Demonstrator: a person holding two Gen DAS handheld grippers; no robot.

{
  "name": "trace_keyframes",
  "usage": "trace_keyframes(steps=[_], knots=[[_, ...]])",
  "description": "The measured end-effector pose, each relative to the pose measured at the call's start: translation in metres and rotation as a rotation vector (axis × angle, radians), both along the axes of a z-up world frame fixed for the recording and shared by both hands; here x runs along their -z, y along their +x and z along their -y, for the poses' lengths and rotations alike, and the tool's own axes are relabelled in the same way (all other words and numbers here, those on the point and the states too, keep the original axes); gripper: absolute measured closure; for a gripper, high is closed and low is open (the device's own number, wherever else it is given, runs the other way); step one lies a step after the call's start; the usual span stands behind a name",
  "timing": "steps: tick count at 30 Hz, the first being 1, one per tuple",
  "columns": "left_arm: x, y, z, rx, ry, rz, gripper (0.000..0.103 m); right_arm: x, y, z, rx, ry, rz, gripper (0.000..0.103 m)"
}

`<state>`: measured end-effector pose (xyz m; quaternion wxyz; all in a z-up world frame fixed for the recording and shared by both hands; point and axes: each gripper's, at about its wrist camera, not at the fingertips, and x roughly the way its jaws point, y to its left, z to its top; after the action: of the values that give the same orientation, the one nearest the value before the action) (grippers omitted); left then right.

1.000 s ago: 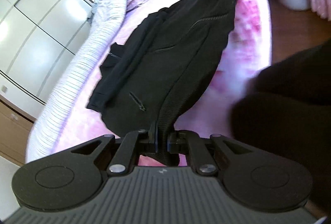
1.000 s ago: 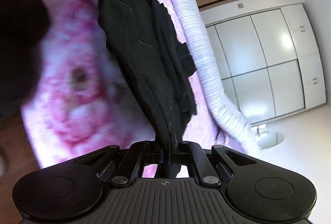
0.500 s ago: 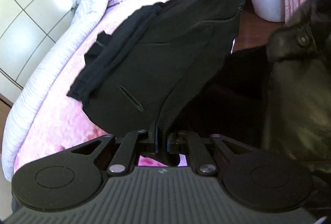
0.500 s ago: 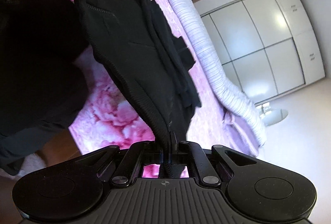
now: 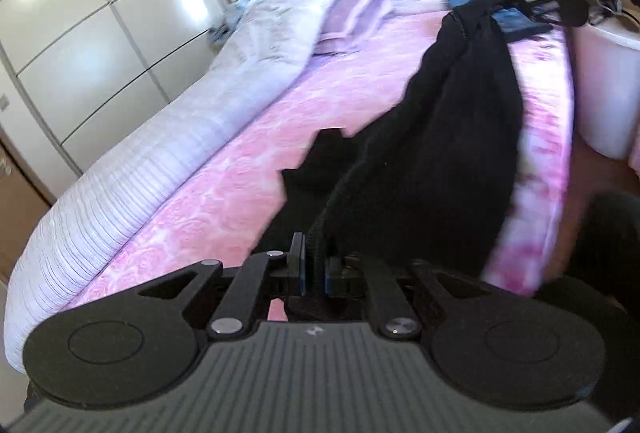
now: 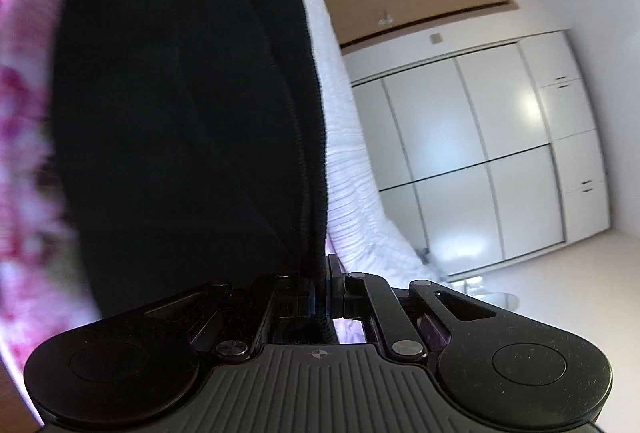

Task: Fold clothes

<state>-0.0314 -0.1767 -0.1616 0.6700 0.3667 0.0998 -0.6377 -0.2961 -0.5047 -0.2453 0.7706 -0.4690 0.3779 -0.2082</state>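
Left tool [image 5: 314,269] pinching the ribbed hem of a black jacket [image 5: 448,137]; right tool [image 6: 320,297] pinching the same hem at its far end; jacket stretched between both, sagging over the pink bedspread [image 5: 240,173] near the bed's edge; white duvet [image 5: 132,185] bunched alongside; white wardrobe [image 6: 480,153] behind.

Likely a bedroom: bed [image 5: 248,153], white wardrobe [image 6: 480,153].
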Motion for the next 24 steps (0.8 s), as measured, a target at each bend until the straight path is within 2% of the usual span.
trace_keyframes(steps=[4, 7, 10, 11, 14, 20, 24], knots=[[0.025, 0.055, 0.079, -0.051, 0.049, -0.06, 0.096, 0.0, 0.065, 0.078, -0.002, 0.061, -0.041, 0.1], [0.048, 0.094, 0.127, -0.084, 0.092, -0.116, 0.096, 0.019, 0.103, 0.126, 0.006, 0.117, -0.071, 0.1], [0.074, 0.123, 0.169, -0.102, 0.129, -0.106, 0.096, 0.043, 0.134, 0.164, 0.014, 0.186, -0.096, 0.1], [0.083, 0.133, 0.18, -0.11, 0.142, -0.125, 0.096, 0.051, 0.143, 0.175, 0.019, 0.207, -0.098, 0.1], [0.112, 0.154, 0.198, -0.131, 0.177, -0.178, 0.096, 0.072, 0.164, 0.204, 0.047, 0.284, -0.092, 0.1], [0.174, 0.194, 0.232, -0.185, 0.219, -0.288, 0.096, 0.11, 0.188, 0.235, 0.145, 0.467, -0.005, 0.1], [0.191, 0.206, 0.237, -0.206, 0.207, -0.341, 0.094, 0.121, 0.192, 0.24, 0.174, 0.511, 0.027, 0.1]])
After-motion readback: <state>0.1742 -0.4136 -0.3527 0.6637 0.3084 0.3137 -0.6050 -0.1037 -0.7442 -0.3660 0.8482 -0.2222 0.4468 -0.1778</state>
